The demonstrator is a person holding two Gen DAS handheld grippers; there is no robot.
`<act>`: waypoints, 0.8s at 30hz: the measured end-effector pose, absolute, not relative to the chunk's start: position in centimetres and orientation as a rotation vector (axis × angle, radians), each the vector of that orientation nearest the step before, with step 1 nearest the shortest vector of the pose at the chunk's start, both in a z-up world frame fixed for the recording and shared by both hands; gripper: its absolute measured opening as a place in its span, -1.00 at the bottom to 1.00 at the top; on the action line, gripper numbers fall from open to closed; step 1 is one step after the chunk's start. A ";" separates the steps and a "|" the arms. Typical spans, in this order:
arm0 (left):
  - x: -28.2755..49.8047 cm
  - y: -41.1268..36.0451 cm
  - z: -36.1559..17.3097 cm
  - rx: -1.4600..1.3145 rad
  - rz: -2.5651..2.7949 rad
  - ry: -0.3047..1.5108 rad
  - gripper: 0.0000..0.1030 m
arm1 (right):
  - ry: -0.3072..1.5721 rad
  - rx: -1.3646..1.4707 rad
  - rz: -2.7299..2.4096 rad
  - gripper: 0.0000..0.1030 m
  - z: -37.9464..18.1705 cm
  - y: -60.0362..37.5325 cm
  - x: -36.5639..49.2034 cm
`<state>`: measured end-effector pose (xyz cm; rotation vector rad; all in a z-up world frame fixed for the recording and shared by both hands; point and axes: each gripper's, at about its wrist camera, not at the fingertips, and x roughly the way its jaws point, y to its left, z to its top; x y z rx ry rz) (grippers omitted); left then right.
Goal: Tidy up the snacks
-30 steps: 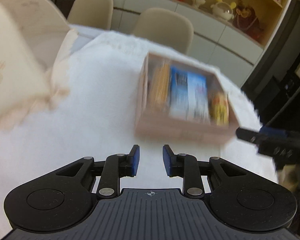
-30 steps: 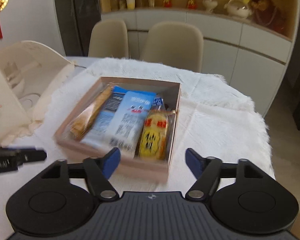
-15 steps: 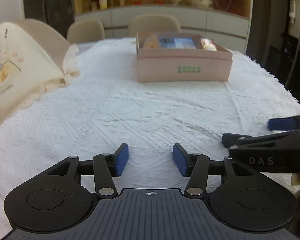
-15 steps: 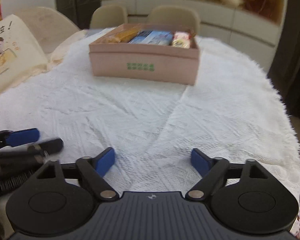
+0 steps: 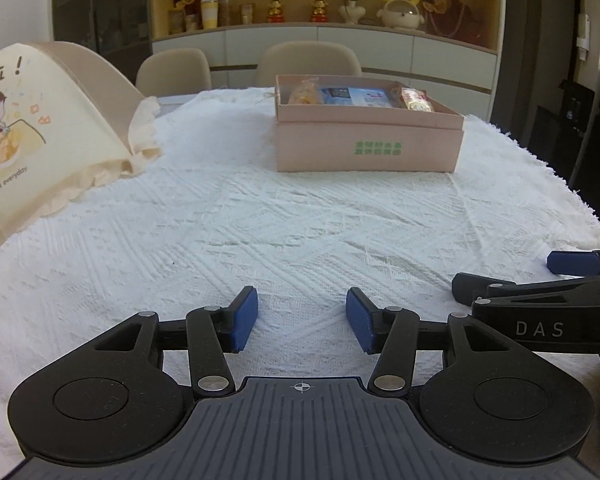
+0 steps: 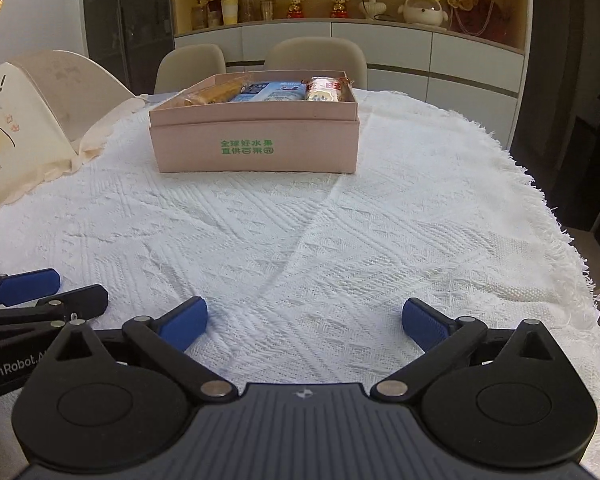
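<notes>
Now that both tools have dropped back from over the pink box [image 6: 256, 142] and its snacks [image 6: 272, 91], left gripper [image 5: 302, 318] half-spread, right gripper [image 6: 304, 320] just swung wide, both empty, the packing looks finished.

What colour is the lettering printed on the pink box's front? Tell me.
Green lettering on the pale pink box, sharpest in the right wrist view.
</notes>
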<state>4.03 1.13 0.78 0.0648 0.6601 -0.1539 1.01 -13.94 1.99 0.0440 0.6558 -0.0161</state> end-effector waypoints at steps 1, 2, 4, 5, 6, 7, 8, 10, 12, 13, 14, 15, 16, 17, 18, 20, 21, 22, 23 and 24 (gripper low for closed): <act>4.0 1.1 0.8 0.063 -0.154 0.660 0.08 | 0.656 0.044 -0.017 1.00 2.0 -13.9 1.0; 4.0 1.2 0.8 0.060 -0.155 0.660 0.08 | 0.656 0.044 -0.018 1.00 2.0 -13.9 1.0; 4.0 1.2 0.8 0.058 -0.155 0.660 0.08 | 0.657 0.043 -0.018 1.00 2.0 -13.8 1.1; 4.0 1.1 0.8 0.058 -0.155 0.660 0.08 | 0.657 0.043 -0.018 1.00 2.0 -13.8 1.1; 4.0 1.2 0.8 0.060 -0.154 0.659 0.08 | 0.656 0.044 -0.018 1.00 2.0 -13.8 1.0; 4.0 1.2 0.7 0.061 -0.153 0.659 0.08 | 0.657 0.044 -0.018 1.00 2.0 -13.8 1.1; 4.0 1.1 0.7 0.061 -0.153 0.658 0.08 | 0.657 0.044 -0.018 1.00 2.0 -13.8 1.1; 4.0 1.1 0.7 0.062 -0.154 0.658 0.08 | 0.657 0.044 -0.018 1.00 2.0 -13.8 1.0; 4.0 1.2 0.7 0.062 -0.154 0.659 0.08 | 0.657 0.044 -0.018 1.00 2.0 -13.8 1.0; 4.0 1.1 0.7 0.062 -0.153 0.659 0.08 | 0.657 0.044 -0.018 1.00 2.0 -13.8 1.0; 4.0 1.1 0.7 0.063 -0.153 0.658 0.08 | 0.657 0.044 -0.018 1.00 2.0 -13.8 1.1; 4.0 1.2 0.7 0.064 -0.152 0.658 0.08 | 0.657 0.044 -0.018 1.00 2.0 -13.8 1.0; 4.0 1.2 0.7 0.064 -0.152 0.658 0.08 | 0.657 0.044 -0.018 1.00 2.0 -13.8 1.0; 4.0 1.2 0.7 0.064 -0.152 0.658 0.08 | 0.657 0.044 -0.018 1.00 2.0 -13.8 1.0; 4.0 1.2 0.7 0.064 -0.152 0.658 0.08 | 0.657 0.044 -0.018 1.00 2.0 -13.8 1.0; 4.0 1.1 0.7 0.065 -0.151 0.658 0.08 | 0.657 0.044 -0.018 1.00 2.0 -13.8 1.0; 4.0 1.1 0.7 0.064 -0.151 0.658 0.08 | 0.657 0.044 -0.018 1.00 2.0 -13.8 1.0; 4.0 1.1 0.7 0.064 -0.151 0.658 0.08 | 0.657 0.044 -0.018 1.00 2.0 -13.8 1.0; 4.0 1.2 0.7 0.065 -0.151 0.658 0.08 | 0.657 0.044 -0.018 1.00 2.0 -13.8 1.0; 4.0 1.2 0.7 0.064 -0.152 0.658 0.08 | 0.657 0.044 -0.018 1.00 2.0 -13.8 1.0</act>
